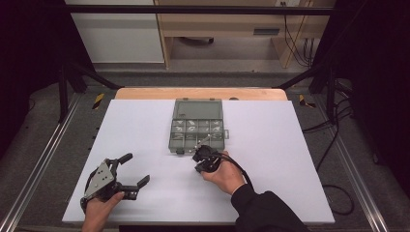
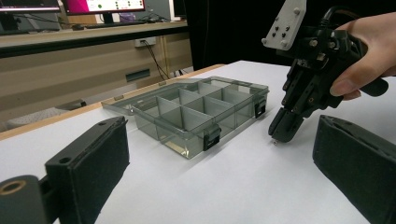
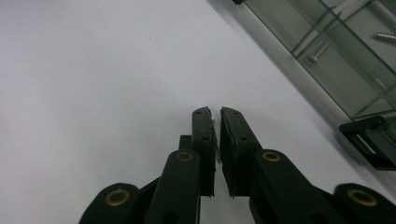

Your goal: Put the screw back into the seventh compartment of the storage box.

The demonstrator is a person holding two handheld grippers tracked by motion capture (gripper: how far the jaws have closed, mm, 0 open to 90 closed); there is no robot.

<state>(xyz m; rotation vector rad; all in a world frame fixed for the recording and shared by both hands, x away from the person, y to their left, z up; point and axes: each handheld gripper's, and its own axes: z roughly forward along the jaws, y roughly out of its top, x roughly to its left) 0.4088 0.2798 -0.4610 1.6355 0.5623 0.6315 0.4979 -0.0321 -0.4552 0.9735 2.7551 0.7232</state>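
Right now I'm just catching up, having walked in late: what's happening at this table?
A person is sorting small screws with two handheld grippers. The right gripper points down at the white table beside the open compartment box, jaws pinched on a small screw. The left gripper rests apart, jaws open. Other screws lie in the box.

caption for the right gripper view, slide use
Right gripper shut on a small screw, beside the open compartment box.
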